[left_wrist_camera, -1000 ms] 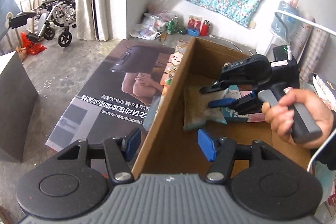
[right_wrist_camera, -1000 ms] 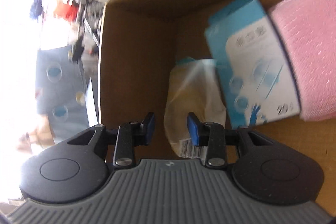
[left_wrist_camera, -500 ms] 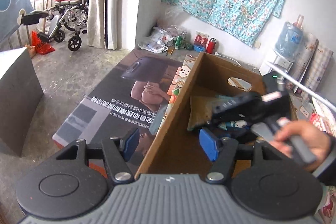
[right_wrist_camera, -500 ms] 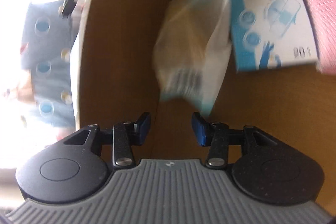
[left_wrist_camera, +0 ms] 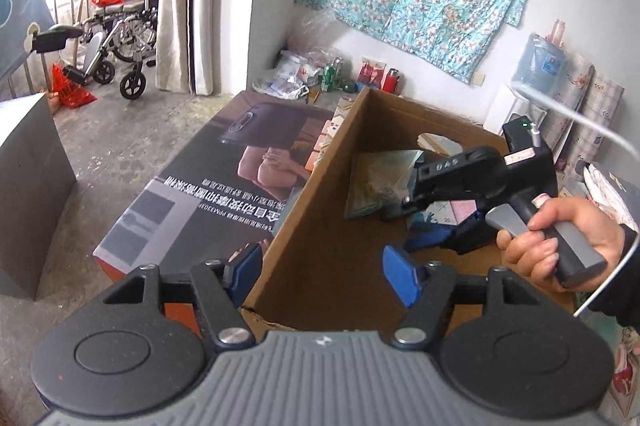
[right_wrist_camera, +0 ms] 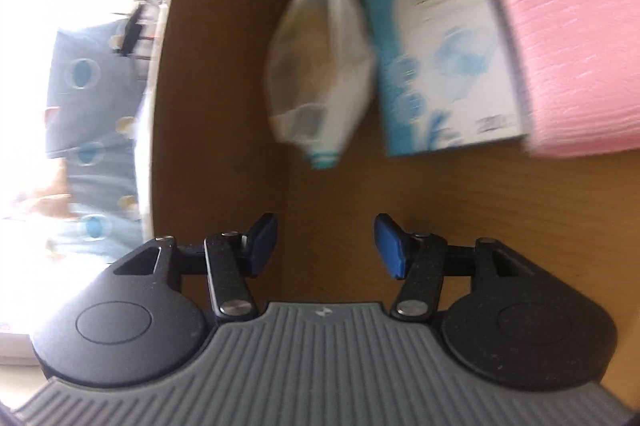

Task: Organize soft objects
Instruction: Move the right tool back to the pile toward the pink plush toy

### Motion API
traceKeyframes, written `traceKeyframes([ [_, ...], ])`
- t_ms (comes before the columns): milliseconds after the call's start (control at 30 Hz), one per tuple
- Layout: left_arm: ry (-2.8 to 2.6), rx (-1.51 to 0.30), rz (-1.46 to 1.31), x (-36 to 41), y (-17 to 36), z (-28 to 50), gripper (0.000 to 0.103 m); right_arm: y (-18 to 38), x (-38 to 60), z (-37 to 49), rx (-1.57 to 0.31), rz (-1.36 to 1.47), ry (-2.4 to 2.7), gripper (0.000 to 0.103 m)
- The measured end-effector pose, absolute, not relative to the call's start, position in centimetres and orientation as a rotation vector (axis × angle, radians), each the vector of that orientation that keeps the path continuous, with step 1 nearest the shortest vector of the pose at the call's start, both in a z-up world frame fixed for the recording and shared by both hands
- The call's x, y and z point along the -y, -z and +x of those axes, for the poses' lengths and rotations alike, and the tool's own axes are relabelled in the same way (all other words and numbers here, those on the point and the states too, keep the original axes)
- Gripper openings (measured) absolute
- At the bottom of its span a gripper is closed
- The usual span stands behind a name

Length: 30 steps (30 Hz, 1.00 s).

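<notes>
An open cardboard box (left_wrist_camera: 320, 234) holds three soft items: a clear plastic bag with tan contents (right_wrist_camera: 320, 66), a blue-and-white packet (right_wrist_camera: 440, 58) beside it, and a pink pack (right_wrist_camera: 572, 34) on the right. The bag (left_wrist_camera: 376, 186) leans against the box's left wall. My right gripper (right_wrist_camera: 326, 246) is open and empty inside the box, pulled back from the bag; it also shows in the left wrist view (left_wrist_camera: 424, 230), held by a hand. My left gripper (left_wrist_camera: 320, 270) is open and empty, straddling the box's near left wall.
The box stands on a large flat printed carton (left_wrist_camera: 224, 194) on a concrete floor. A wheelchair (left_wrist_camera: 116, 38) stands at the far left, a grey panel (left_wrist_camera: 28, 194) at the left, bottles and bags (left_wrist_camera: 320, 74) along the back wall, a water jug (left_wrist_camera: 540, 66) at the right.
My right gripper has opened wider and drawn back from the plastic bag, which now lies free against the box wall. My left gripper has risen and backed off a little.
</notes>
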<state>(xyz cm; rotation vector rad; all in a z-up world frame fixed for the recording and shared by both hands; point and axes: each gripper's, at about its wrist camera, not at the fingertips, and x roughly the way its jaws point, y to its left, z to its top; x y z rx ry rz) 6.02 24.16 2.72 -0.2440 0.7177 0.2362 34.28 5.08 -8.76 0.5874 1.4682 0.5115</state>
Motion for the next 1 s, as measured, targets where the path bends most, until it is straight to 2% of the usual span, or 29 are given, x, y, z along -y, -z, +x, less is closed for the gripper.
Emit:
traceKeyframes([
  [167,-0.225,-0.707,-0.243,-22.7,-2.9,5.8,0.070,6.7,-3.5,34.0,-1.412,0.682,-0.591,0.057],
  [333,-0.178,-0.670,-0.270,-20.7,-3.4,4.9,0.074,2.5,-1.7,28.9,-1.309,0.698,-0.719,0.063],
  [500,-0.093,-0.650,-0.266,-17.1,-3.7,4.6,0.075,-1.1,5.7,22.9,-1.131,0.745,-0.791,0.063],
  [533,-0.071,-0.646,-0.261,-16.1,-3.7,4.5,0.075,-1.6,7.3,21.7,-1.098,0.759,-0.790,0.070],
  [600,-0.021,-0.641,-0.247,-13.9,-3.8,4.4,0.076,-2.3,10.3,19.6,-1.049,0.731,-0.738,0.074],
  [767,0.089,-0.634,-0.208,-8.4,-3.6,4.5,0.076,-3.9,16.6,15.3,-0.954,0.729,-0.675,0.074],
  [1000,0.237,-0.638,-0.167,-1.1,-2.3,4.9,0.076,-3.3,26.1,9.8,-0.889,0.692,-0.523,0.074],
])
